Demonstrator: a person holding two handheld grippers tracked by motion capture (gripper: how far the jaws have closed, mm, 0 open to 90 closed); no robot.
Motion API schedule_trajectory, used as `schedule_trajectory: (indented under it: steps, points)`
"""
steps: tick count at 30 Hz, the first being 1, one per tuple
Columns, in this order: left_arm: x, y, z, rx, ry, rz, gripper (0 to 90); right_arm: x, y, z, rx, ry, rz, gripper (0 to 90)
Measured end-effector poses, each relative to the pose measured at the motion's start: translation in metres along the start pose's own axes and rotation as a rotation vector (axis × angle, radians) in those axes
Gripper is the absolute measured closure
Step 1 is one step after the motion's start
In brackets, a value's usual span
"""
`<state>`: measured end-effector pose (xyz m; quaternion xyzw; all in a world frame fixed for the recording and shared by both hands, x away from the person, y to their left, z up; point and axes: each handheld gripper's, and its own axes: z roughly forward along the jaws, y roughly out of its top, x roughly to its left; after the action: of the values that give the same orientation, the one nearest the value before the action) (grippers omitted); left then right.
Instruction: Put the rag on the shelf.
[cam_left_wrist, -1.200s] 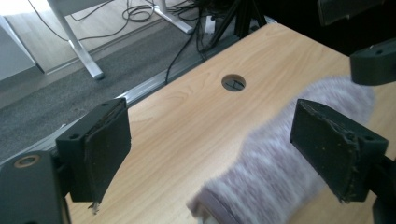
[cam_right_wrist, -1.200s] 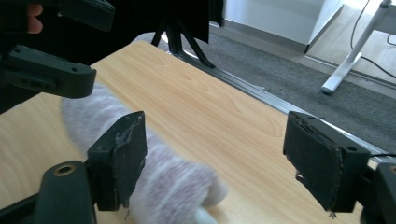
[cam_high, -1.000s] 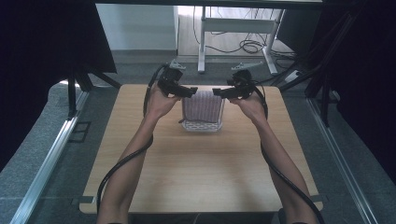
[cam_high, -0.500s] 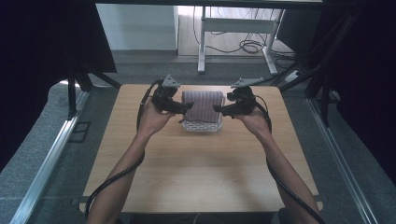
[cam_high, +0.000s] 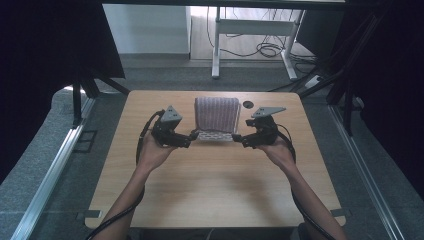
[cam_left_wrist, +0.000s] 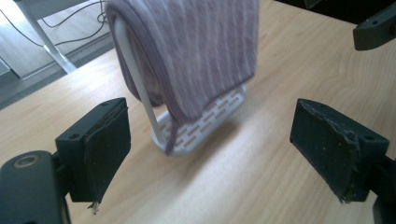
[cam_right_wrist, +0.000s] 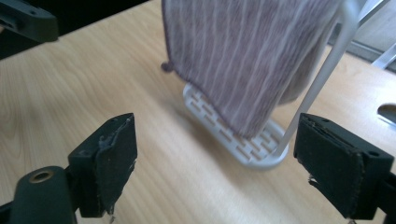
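A purple striped towel (cam_high: 217, 113) hangs over a white rack with a slotted base (cam_high: 215, 135) at the back middle of the wooden table (cam_high: 210, 185). My left gripper (cam_high: 192, 136) is low at the base's left corner, open, nothing between its pads. My right gripper (cam_high: 239, 138) is at the right corner, also open and empty. In the left gripper view the towel (cam_left_wrist: 201, 51) and base (cam_left_wrist: 205, 126) lie beyond my open left gripper (cam_left_wrist: 217, 144). In the right gripper view the towel (cam_right_wrist: 247, 56) drapes over the base (cam_right_wrist: 233, 135) past my open right gripper (cam_right_wrist: 219, 163).
A small dark round grommet (cam_high: 248, 105) sits in the tabletop just right of the rack. Cables trail from both grippers along the forearms. Beyond the table's far edge stand white desk legs (cam_high: 216, 45) with floor cables; dark curtains flank both sides.
Both hands have come down and toward the person, from the top of the towel to the rack's base corners. The towel stays draped on the rack.
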<state>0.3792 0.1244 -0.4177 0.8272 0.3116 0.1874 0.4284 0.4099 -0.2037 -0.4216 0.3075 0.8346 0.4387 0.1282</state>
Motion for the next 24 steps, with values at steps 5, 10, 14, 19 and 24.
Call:
schedule_trajectory:
  steps: [5,10,14,19,24]
  points:
    - [-0.012,-0.020,-0.002,0.016,-0.003,-0.002,12.7,0.006,-0.017,-0.001,0.002,-0.004,0.011,10.9]
    - [-0.021,-0.042,0.003,0.047,-0.014,-0.009,12.3,0.013,-0.034,0.001,0.026,0.003,0.007,8.4]
    - [-0.027,-0.058,0.006,0.058,-0.024,-0.031,12.1,0.018,-0.049,0.005,0.052,0.006,-0.001,7.4]
    - [-0.035,-0.079,0.015,0.085,-0.039,-0.043,12.1,0.023,-0.066,0.012,0.077,0.012,-0.009,7.6]
    - [-0.040,-0.097,0.024,0.107,-0.036,-0.056,12.1,0.027,-0.082,0.023,0.113,0.011,-0.016,7.5]
